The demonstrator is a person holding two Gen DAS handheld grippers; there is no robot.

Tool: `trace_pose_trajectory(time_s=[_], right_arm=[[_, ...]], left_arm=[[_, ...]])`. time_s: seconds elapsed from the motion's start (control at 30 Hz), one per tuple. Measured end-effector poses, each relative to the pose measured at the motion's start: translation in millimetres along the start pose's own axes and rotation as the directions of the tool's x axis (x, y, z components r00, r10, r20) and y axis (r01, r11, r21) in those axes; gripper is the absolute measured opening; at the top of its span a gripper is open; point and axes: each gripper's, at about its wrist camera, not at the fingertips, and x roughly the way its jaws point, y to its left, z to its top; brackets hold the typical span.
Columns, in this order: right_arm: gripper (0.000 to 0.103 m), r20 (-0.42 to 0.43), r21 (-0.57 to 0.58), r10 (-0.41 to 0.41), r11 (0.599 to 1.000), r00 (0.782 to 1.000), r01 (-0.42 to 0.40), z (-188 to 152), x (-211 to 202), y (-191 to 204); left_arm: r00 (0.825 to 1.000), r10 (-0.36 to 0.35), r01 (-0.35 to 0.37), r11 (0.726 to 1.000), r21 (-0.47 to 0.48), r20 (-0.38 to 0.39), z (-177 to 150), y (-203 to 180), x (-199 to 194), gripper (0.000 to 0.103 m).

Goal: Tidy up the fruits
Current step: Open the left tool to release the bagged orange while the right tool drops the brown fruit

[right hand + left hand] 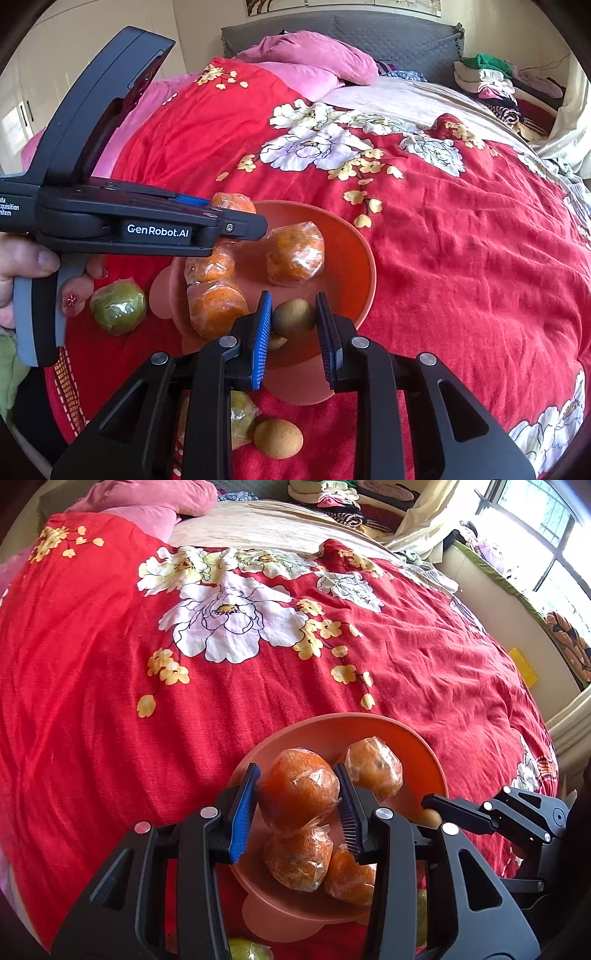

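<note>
My left gripper (pixel 299 805) pinching a wrapped orange (pixel 298 792) over the pink bowl (pixel 424 753), my right gripper (pixel 293 325) clamped on a brown round fruit (pixel 294 318) at the bowl's near rim

The right gripper (pixel 293 319) grips a small brown round fruit (pixel 294 317) over the near rim of a salmon bowl (pixel 354 273) on the red floral bedspread (pixel 461 240). Wrapped oranges (pixel 295 258) lie inside; the left gripper (pixel 236 218) clamps one (pixel 232 202). A wrapped green fruit (pixel 119 307) rests beside the bowl
</note>
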Motion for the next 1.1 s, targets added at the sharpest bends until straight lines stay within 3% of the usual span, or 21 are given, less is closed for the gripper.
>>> trace_pose_trajectory(time_s=[0.43,0.77,1.1], right_arm=[[0.045,0.037,0.048,0.003,0.999,0.999,-0.005,-3.2,-15.7,-7.3],[0.048,0.048,0.073,-0.007,0.997,0.999,0.003,-7.9,-24.7,-13.0],[0.058,0.062,0.081,-0.016,0.997,0.998,0.011,-8.5,-31.3,-12.7]], left_arm=[[1.0,-0.001,0.001,1.0,0.0,-0.007,-1.5,-0.6,1.9,0.033],[1.0,0.002,-0.002,1.0,-0.003,-0.01,-1.5,-1.5,2.6,0.033],[1.0,0.003,-0.003,1.0,0.0,0.0,-2.8,-5.5,-2.3,0.035]])
